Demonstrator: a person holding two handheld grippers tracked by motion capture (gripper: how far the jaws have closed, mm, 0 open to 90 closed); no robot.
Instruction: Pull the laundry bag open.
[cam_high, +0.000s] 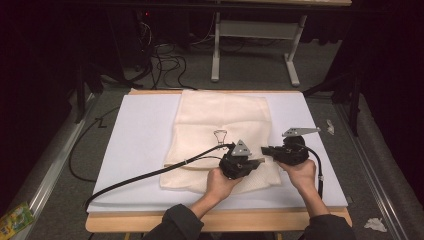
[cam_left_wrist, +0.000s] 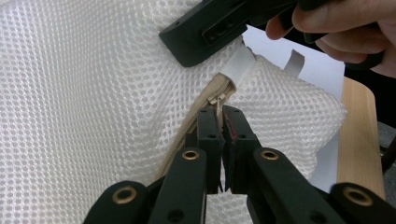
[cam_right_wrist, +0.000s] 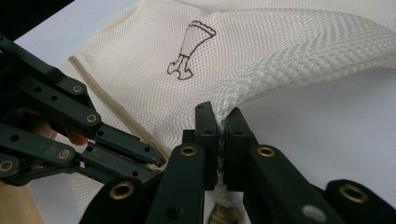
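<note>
Crumpled paper (cam_high: 375, 224), floor, rt.

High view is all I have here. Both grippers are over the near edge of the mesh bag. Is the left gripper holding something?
Observer: Yes. The left gripper is shut on the zipper pull of the mesh bag.
Operator: And the right gripper?
Observer: The right gripper is shut on a fold of the mesh beside the zipper end.
Operator: Is the zipper open?
Observer: The zipper looks closed along the stretch I see.
</note>
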